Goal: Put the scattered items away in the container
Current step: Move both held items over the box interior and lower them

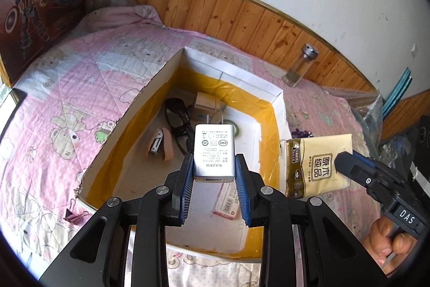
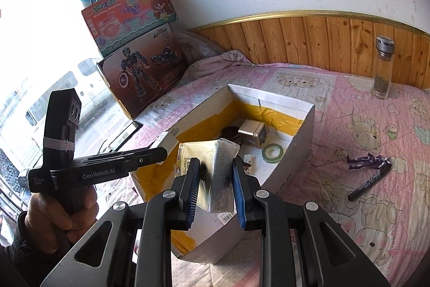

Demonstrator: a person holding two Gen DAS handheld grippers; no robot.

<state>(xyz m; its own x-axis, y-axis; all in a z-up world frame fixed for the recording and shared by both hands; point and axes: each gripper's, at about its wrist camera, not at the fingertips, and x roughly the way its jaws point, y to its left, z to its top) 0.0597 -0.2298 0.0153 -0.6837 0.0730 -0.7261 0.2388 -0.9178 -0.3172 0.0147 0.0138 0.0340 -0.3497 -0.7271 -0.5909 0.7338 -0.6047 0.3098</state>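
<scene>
Left gripper [image 1: 215, 174] clenched on a white charger [image 1: 214, 152], prongs pointing away, held above the open cardboard box [image 1: 150, 96] on the pink quilted bed [image 1: 67, 88]. Right gripper [image 2: 216, 179] clamped on a yellow tissue pack [image 2: 215, 171], likewise raised over the box, just beside the charger. Inside the box: a black cable [image 1: 177, 117], a small beige cube [image 1: 205, 104], a green tape roll [image 2: 272, 151]; out on the quilt: a purple figure [image 2: 369, 160], a black marker [image 2: 369, 183], a glass bottle [image 2: 383, 66] and a pink binder clip [image 1: 76, 214].
</scene>
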